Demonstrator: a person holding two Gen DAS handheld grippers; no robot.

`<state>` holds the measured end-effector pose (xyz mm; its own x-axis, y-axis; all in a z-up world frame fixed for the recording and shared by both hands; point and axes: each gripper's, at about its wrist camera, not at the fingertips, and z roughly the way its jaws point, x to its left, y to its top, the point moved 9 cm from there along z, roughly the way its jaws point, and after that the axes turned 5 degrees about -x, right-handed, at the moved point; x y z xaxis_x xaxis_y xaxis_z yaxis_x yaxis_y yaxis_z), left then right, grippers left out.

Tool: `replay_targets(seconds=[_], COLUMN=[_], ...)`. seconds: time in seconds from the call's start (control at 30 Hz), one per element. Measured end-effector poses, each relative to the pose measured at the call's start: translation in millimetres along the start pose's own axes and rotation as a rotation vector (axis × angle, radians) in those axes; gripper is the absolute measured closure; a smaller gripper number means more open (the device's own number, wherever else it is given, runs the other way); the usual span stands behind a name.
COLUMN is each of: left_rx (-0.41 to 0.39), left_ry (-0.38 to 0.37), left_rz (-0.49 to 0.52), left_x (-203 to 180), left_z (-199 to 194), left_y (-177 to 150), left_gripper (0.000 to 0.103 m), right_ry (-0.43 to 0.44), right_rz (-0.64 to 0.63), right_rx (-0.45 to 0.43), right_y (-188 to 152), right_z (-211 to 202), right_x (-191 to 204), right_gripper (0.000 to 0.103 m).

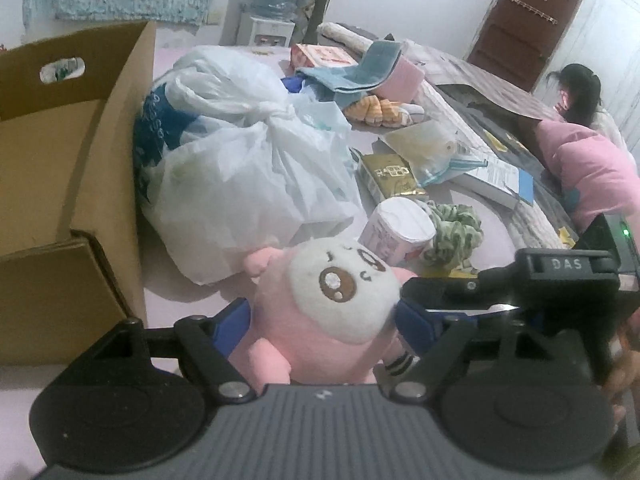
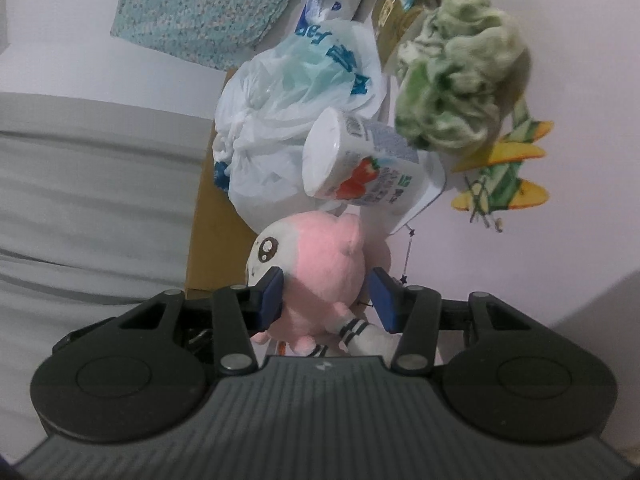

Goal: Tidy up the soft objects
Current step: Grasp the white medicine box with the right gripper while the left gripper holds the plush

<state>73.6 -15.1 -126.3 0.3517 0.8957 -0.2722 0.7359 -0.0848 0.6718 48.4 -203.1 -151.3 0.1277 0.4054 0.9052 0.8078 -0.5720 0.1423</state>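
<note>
A pink plush toy [image 1: 320, 320] with a white face sits between the blue pads of my left gripper [image 1: 324, 324], which is shut on its body. The same toy [image 2: 320, 272] lies between the pads of my right gripper [image 2: 326, 300]; the left pad touches its face, the right pad stands a little off. The right gripper's black body [image 1: 560, 280] shows at the toy's right in the left wrist view. A green crumpled cloth [image 1: 456, 232] [image 2: 460, 80] lies beyond the toy. An open cardboard box [image 1: 72, 184] stands at the left.
A knotted white plastic bag [image 1: 248, 176] [image 2: 288, 120] lies beside the box. A white strawberry-print container [image 1: 400, 228] [image 2: 360, 160] lies behind the toy. A gold packet [image 1: 392, 178], books [image 1: 488, 176], towels [image 1: 360, 68], striped slippers [image 1: 380, 112] and a person in pink [image 1: 592, 160] are farther back.
</note>
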Motion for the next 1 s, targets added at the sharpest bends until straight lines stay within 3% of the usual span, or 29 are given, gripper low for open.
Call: replay_targets(seconds=[0.1,0.23,0.4,0.5,0.57,0.67,0.77,0.9,1.0], left_rx=[-0.002,-0.015,-0.008,-0.007,-0.004,-0.007,-0.012,-0.012,-0.019], left_ry=[-0.002,-0.002,-0.002,0.004,-0.004,-0.011,-0.011,-0.012,-0.014], left_rz=[-0.009,-0.005,0.053,0.081,0.087,0.085,0.085,0.085,0.079], left_x=[0.2,-0.3,-3.5,-2.6,-1.5,-0.3,-0.4,-0.4,0.5], left_z=[0.8,1.9,-0.7,-2.6,-3.3,-3.8,-3.5,-2.7,-2.1], left_y=[2.1,4.0,3.2,2.3,0.4,-1.1,-1.1,-0.4,0.5], left_gripper=[0.023,0.026,0.029,0.029,0.029,0.029,0.029,0.029,0.029], right_ry=[0.000,-0.050,-0.253,-0.433,-0.563,-0.762,-0.859,-0.899,-0.867], right_rz=[-0.026,-0.169,-0.452,-0.665,-0.845,-1.102,-1.228,-1.207,-1.109], right_rx=[-0.025,-0.112,-0.281,-0.314,-0.292,-0.222,-0.109,0.020,-0.002], right_y=[6.3,28.0,78.3,109.8,126.0,148.0,165.9,186.0,197.2], right_z=[-12.4,-48.3,-96.4,-105.0,-100.5,-82.4,-63.1,-40.6,-42.1], right_x=[4.7,24.7,48.6,53.9,52.8,41.0,19.4,-10.8,-13.0], right_gripper=[0.055,0.052,0.033,0.017,0.005,0.001,0.001,0.001,0.007])
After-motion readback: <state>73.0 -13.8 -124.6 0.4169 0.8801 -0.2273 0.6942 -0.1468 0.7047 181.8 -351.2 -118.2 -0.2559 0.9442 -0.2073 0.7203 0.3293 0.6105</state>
